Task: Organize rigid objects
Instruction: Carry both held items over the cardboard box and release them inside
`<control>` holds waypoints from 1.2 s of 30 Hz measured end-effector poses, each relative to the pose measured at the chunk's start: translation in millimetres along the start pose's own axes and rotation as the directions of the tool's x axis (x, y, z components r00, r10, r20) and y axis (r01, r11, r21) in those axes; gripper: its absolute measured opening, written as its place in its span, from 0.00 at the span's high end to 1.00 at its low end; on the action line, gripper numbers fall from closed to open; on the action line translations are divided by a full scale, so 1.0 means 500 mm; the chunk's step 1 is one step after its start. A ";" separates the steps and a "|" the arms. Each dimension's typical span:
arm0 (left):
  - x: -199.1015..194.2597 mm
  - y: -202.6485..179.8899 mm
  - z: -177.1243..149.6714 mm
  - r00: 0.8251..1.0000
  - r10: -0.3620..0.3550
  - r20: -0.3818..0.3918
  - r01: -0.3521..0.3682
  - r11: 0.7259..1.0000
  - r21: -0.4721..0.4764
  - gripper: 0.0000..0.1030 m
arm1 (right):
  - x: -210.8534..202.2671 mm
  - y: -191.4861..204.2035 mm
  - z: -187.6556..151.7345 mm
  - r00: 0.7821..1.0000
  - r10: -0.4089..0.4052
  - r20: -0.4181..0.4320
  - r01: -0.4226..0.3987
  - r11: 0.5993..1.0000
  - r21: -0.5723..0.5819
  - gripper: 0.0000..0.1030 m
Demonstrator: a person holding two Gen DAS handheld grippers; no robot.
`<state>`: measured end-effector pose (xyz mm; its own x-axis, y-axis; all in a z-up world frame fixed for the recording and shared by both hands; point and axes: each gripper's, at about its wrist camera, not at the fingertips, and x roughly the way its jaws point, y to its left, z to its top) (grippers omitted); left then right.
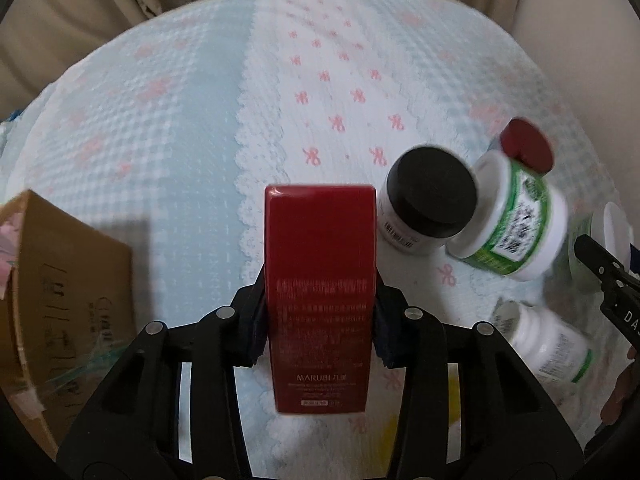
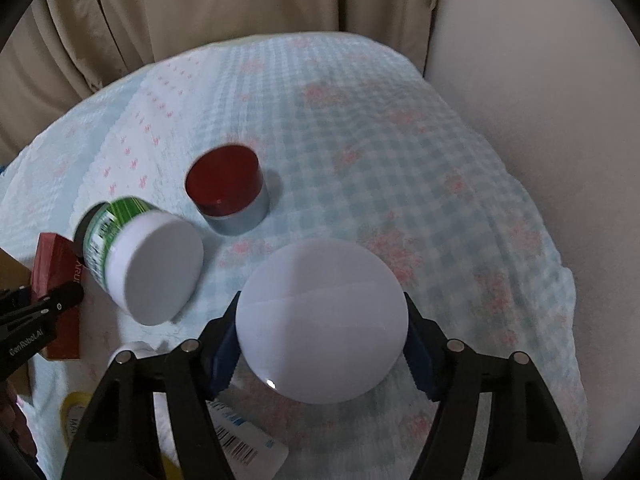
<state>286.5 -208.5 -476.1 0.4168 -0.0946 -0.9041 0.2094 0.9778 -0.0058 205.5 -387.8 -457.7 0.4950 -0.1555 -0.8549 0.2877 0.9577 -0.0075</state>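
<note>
My left gripper [image 1: 320, 312] is shut on a tall red MARUBI box [image 1: 320, 280], held upright above the bedspread; the box also shows at the left of the right wrist view [image 2: 56, 264]. My right gripper [image 2: 322, 340] is shut on a jar with a wide white lid [image 2: 322, 320]. A green-and-white jar [image 1: 516, 220] lies on its side; it also shows in the right wrist view [image 2: 140, 256]. A black-lidded white jar [image 1: 428, 196] and a red-lidded jar [image 2: 226, 194] stand near it. A small white bottle [image 1: 548, 344] lies at the right.
A brown cardboard box [image 1: 68, 292] stands at the left. The blue-checked bedspread [image 1: 160, 120] covers the surface. Beige curtains [image 2: 200, 8] hang behind, and a white wall [image 2: 540, 120] is at the right. A barcoded white pack [image 2: 248, 448] and a yellow tape roll [image 2: 72, 412] lie below my right gripper.
</note>
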 end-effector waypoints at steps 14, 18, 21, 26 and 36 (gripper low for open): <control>-0.373 0.096 0.037 0.986 -0.034 0.163 0.050 0.994 -0.096 0.63 | -0.305 0.056 0.056 0.993 0.042 0.111 -0.039 0.999 -0.028 0.36; -0.491 0.159 0.045 0.982 -0.050 0.185 0.073 0.990 -0.120 0.63 | -0.403 0.084 0.081 0.989 0.074 0.131 -0.067 0.996 -0.056 0.36; -0.553 0.204 0.040 0.978 -0.037 0.206 0.062 0.991 -0.116 0.63 | -0.471 0.117 0.099 0.983 0.109 0.147 -0.098 0.992 -0.077 0.36; -0.621 0.314 0.026 0.973 -0.026 0.230 0.057 0.990 -0.131 0.63 | -0.550 0.192 0.111 0.974 0.146 0.171 -0.127 0.985 -0.121 0.36; -0.654 0.570 -0.012 0.975 -0.062 0.215 0.081 0.993 -0.082 0.63 | -0.626 0.414 0.085 0.968 0.179 0.177 -0.156 0.978 -0.138 0.36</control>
<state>204.3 102.2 -184.6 0.5831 -0.1932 -0.7891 0.1698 0.9788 -0.1142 145.2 -151.0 -169.4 0.6758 -0.0216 -0.7368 0.0914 0.9943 0.0546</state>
